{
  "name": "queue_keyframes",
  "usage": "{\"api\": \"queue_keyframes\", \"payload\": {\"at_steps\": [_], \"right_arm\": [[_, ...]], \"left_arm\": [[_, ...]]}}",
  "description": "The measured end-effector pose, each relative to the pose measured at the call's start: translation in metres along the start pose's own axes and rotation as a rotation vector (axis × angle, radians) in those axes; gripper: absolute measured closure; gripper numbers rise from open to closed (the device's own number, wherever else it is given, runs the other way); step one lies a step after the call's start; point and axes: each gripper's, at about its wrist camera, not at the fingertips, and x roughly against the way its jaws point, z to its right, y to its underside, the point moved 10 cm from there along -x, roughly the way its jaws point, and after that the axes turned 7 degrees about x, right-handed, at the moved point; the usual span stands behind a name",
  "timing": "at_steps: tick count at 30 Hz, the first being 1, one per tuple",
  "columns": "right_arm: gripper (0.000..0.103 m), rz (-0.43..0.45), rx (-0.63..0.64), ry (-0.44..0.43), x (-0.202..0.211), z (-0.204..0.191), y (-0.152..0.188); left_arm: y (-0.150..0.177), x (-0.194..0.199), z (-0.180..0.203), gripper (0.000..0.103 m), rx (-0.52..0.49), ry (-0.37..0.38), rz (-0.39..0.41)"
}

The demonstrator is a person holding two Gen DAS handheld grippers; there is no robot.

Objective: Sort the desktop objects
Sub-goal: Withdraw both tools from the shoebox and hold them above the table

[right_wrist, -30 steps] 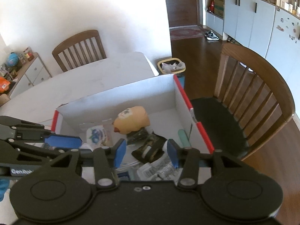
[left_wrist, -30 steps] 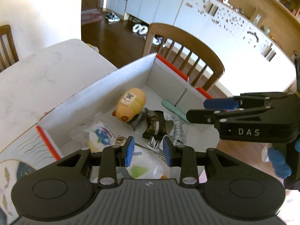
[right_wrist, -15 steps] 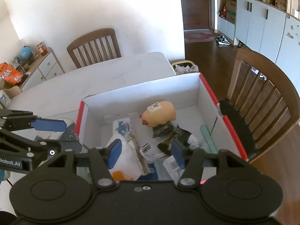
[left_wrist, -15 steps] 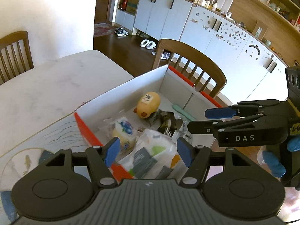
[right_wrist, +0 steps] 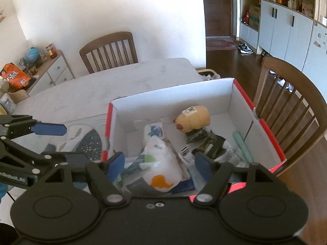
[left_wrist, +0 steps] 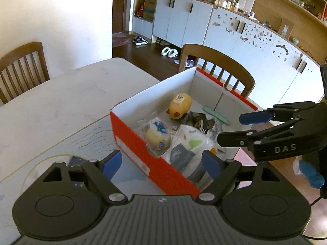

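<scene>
Both tools empty above the filled box

Left tool (left_wrist: 161,164) and right tool (right_wrist: 159,163) hang with fingers apart, gripping nothing — the red-and-white cardboard box (right_wrist: 265,126) sits on the worktop (left_wrist: 61,102) below. Its white plastic snack pouch (right_wrist: 161,163) looks light, soft and slippery; pinch a crimped end. The yellow plush toy (right_wrist: 194,118) should squash easily — grip mid-body.

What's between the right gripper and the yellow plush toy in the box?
The right gripper is open above the box's near end. The yellow plush toy lies at the far end. A white plastic packet and crumpled dark wrappers lie between them; from above, nothing covers it.
</scene>
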Motion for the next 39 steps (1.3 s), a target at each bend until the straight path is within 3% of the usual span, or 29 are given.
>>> {"api": "queue_keyframes", "payload": {"at_steps": [1,3,4,16,29,39], "right_arm": [[0.022,0.003,-0.002,-0.002,0.001,-0.003,0.001],[0.018,0.01,-0.004,-0.003,0.003,-0.008,0.002],[0.016,0.012,-0.004,-0.004,0.004,-0.01,0.003],[0.003,0.037,0.012,0.014,0.014,-0.032,0.01],[0.003,0.048,-0.012,0.02,0.026,-0.053,0.02],[0.003,0.057,-0.015,0.041,0.034,-0.061,0.028]], "left_arm": [[0.002,0.001,-0.002,0.016,0.003,0.003,-0.002],[0.005,0.003,-0.005,0.002,0.007,0.004,-0.003],[0.007,0.005,-0.006,0.0,0.007,0.003,0.001],[0.023,0.02,-0.023,0.0,0.002,-0.028,0.012],[0.044,0.042,-0.032,0.0,-0.007,-0.041,0.021],[0.058,0.051,-0.043,0.0,-0.015,-0.093,0.015]]}}
